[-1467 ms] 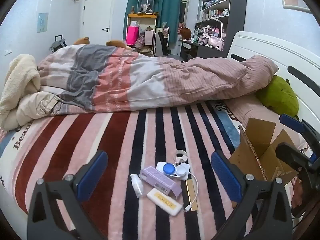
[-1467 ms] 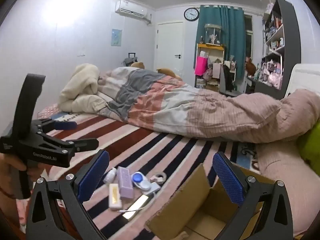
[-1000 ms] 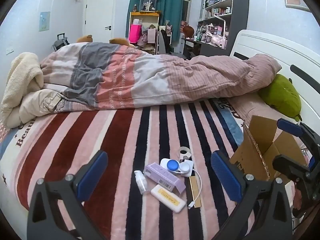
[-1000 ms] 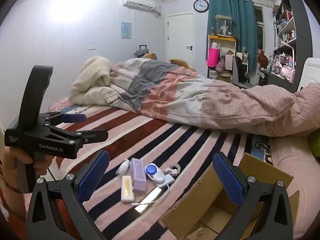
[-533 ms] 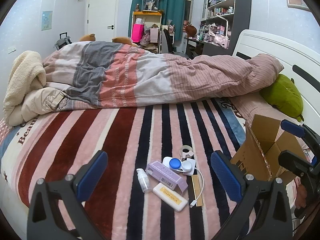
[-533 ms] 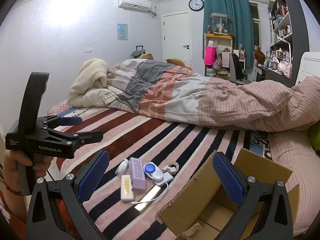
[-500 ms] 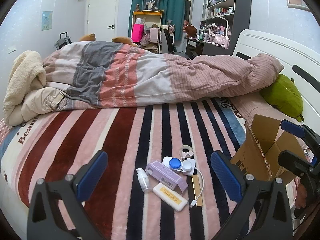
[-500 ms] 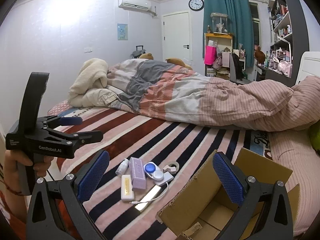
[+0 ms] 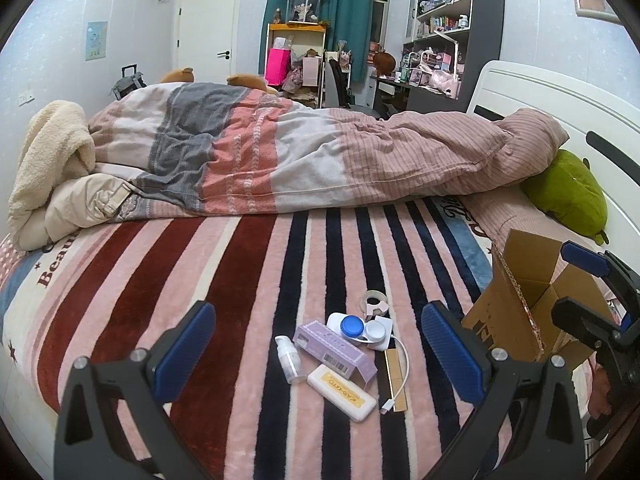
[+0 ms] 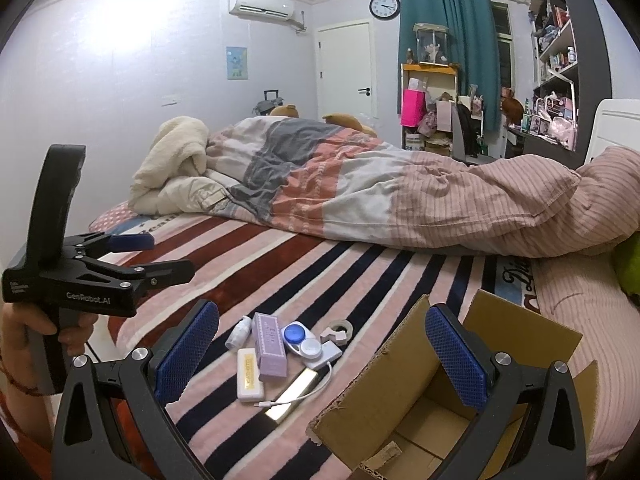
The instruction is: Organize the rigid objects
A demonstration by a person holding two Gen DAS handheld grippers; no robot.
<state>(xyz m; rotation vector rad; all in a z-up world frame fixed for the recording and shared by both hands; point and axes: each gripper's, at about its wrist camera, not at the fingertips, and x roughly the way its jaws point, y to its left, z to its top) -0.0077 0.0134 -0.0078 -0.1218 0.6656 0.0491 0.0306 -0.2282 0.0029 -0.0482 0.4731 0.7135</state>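
Small items lie near the bed's (image 9: 168,280) front edge: the purple box (image 9: 334,349) sits ahead of the spread, empty left gripper (image 9: 318,344). The right gripper (image 10: 322,354), also spread and empty, hovers by the cardboard box (image 10: 404,396). The cream case (image 9: 343,387) reads "KATO".

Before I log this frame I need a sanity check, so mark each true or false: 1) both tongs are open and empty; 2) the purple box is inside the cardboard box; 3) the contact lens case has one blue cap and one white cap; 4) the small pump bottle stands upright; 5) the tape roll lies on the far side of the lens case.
1) True: left tongs and right tongs are open, gripping nothing.
2) False: the purple box lies on the striped blanket, outside the cardboard box.
3) True: contact lens case.
4) False: the pump bottle lies on its side.
5) True: tape roll.
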